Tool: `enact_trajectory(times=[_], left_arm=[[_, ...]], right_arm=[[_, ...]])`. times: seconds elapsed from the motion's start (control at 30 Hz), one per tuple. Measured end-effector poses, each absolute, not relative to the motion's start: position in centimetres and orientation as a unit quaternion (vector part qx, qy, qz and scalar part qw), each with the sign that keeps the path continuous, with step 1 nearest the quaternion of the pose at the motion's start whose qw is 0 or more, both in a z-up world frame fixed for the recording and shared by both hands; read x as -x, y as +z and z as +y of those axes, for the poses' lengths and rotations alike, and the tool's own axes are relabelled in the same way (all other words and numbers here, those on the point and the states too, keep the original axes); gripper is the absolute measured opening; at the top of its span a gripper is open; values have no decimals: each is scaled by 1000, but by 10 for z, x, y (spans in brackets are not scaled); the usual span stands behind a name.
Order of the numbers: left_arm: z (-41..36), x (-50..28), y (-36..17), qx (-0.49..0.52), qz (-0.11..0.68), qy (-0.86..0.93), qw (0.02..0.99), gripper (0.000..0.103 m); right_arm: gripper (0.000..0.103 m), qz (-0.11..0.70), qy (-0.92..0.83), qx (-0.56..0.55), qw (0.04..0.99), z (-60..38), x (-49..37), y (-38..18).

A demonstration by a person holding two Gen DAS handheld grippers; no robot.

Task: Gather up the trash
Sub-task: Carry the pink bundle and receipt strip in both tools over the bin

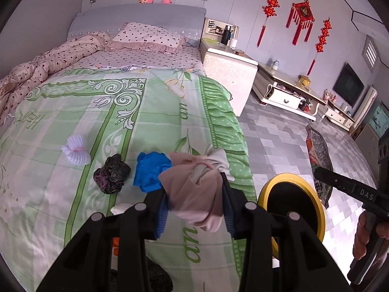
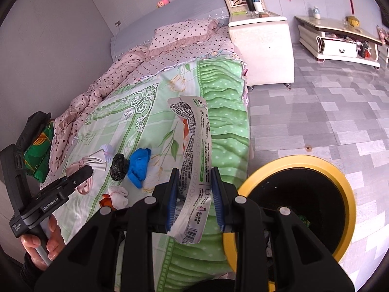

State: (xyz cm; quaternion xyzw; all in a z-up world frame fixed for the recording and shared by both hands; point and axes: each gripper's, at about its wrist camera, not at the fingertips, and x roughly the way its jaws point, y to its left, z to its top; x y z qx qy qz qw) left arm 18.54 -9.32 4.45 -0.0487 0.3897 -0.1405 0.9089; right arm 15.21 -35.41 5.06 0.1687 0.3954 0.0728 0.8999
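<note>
Taking the yellow-rimmed bin (image 2: 294, 209) on the floor at the bed's corner as the mark, the leftovers lie to its left on the green bedspread (image 1: 73, 126). Farthest from the bin is a white foam fruit net (image 1: 76, 151), feather-light and springy; a pinch anywhere across its middle should do. Next toward the bin sits a crumpled black plastic bag (image 1: 112, 174), soft and probably slippery, best taken by a raised fold. Just beside it, nearer the bin, lies a blue glove (image 1: 150, 170), limp and stretchy, likely to dangle when lifted.

The left gripper (image 1: 194, 194) is clamped on a pinkish tied cloth bundle (image 1: 194, 189), held above the bedspread's edge and close to the bin's left; it looks soft and squashy, so the pads sink into it. The grip sits on the fat body below the knot, which seems secure.

The right gripper (image 2: 195, 194) pinches a long printed snack wrapper (image 2: 194, 160) nearly at the bin's rim. It is thin, crinkly and slick, and its free end stands up beyond the fingers, so it could flop about.
</note>
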Motion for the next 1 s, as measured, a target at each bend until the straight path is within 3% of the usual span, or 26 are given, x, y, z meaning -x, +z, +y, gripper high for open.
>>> enact_trajectory(times=[1.0], left_arm=[[-266, -176, -2, -14, 436, -247, 865, 36]], right_arm=[[26, 401, -6, -223, 888, -479, -108, 15]])
